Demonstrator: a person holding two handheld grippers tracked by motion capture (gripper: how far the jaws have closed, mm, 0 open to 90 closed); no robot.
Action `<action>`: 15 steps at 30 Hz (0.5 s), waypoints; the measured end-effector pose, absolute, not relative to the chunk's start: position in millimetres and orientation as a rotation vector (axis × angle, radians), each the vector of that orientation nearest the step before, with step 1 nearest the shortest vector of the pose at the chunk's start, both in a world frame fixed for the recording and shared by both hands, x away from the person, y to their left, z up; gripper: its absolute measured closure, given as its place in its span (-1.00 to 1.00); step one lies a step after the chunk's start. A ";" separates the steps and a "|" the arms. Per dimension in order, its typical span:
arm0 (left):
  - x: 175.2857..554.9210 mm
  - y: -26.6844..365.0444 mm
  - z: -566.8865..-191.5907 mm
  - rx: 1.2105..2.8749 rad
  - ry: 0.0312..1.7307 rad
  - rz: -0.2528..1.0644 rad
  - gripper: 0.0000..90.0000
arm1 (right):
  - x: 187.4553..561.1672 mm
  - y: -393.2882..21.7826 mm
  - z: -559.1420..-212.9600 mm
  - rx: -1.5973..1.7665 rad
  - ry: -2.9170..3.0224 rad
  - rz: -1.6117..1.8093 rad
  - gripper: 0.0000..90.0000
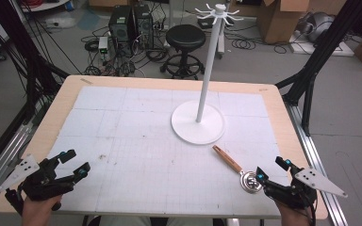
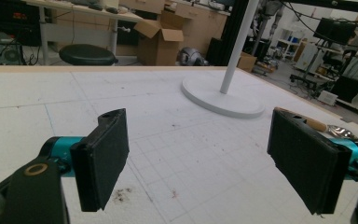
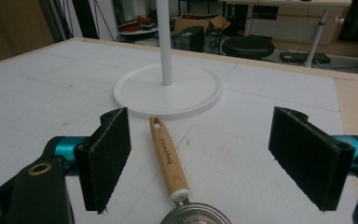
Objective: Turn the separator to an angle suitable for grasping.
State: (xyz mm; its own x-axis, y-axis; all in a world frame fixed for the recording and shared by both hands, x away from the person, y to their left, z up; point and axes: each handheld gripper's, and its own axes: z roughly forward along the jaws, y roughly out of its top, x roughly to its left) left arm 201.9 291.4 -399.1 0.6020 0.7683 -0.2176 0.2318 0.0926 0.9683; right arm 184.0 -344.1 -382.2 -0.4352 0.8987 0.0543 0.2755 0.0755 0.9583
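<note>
The right claw point(image 3: 200, 158) stood wide and empty right behind the wooden-handled strainer point(image 3: 168, 158), which lay flat on the surface point(image 1: 136, 141) with its handle aimed at the white stand point(image 1: 198, 121). The left claw point(image 1: 74, 161) hung wide too, well apart at the near left corner. The bowl looked like metal mesh, though it was cropped; best to drop low, straddle the handle mid-length and pinch squarely so it wouldn't roll.
</note>
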 end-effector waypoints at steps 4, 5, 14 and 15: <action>203.3 290.9 -400.2 1.466 0.902 0.486 -0.53 | 183.8 -346.4 -383.1 1.175 1.770 1.385 -0.57; 203.5 290.8 -400.5 1.463 0.904 0.484 -0.53 | 184.1 -346.8 -383.4 1.177 1.770 1.384 -0.57; 202.3 293.1 -400.5 1.467 0.899 0.480 -0.53 | 184.3 -341.5 -381.7 1.168 1.780 1.388 -0.57; 202.3 293.4 -400.5 1.461 0.898 0.477 -0.53 | 184.9 -340.6 -381.2 1.163 1.783 1.387 -0.57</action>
